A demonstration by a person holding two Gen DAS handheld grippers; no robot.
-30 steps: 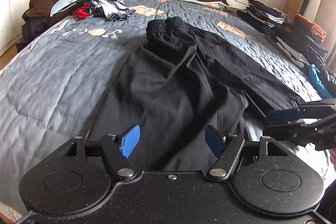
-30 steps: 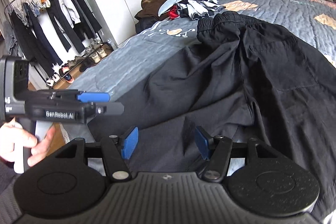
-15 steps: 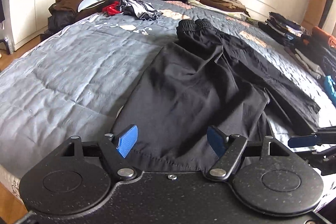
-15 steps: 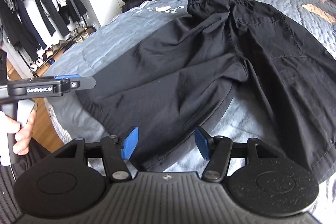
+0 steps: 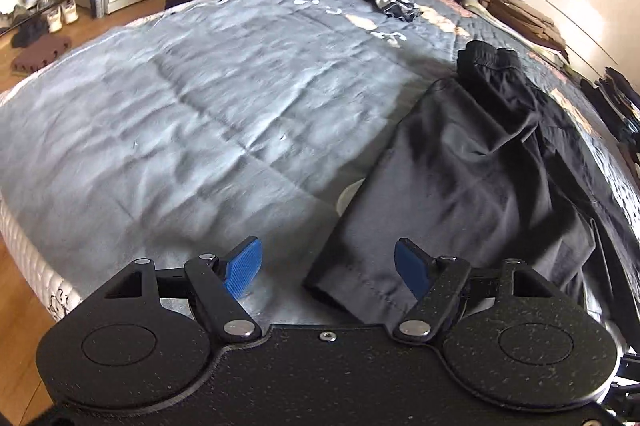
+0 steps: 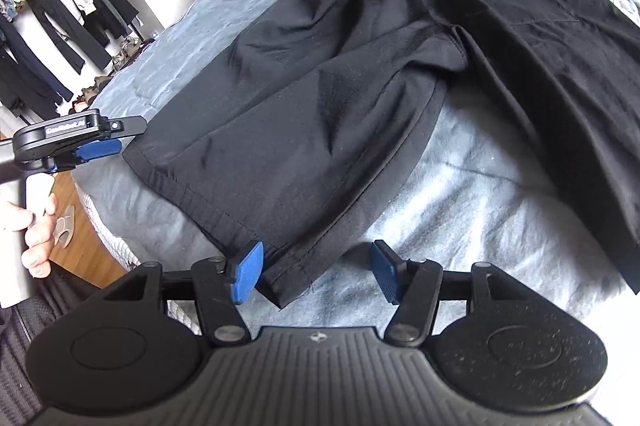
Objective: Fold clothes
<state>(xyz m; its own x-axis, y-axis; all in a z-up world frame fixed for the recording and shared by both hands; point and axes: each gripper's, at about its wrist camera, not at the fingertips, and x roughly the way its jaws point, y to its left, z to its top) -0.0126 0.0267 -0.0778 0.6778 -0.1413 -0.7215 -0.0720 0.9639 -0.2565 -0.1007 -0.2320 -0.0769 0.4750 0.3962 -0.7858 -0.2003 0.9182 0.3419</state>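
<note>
Left wrist view: the left tongs (image 5: 328, 268) are wide open and hold nothing; the hem corner of the black trousers (image 5: 472, 162) lies between the blue pads (image 5: 242, 268).
Right wrist view: the right tongs (image 6: 316, 272) are also wide open, empty, with the other hem corner between the pads.
Trousers: spread flat on the grey bed quilt (image 5: 180, 130), waistband far from both tongs.
Hand (image 6: 34, 226): grips the left handle.

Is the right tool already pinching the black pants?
No, the right tool is wide open, with the hem corner of the black pants lying loose between its blue pads on the grey bedspread.
</note>
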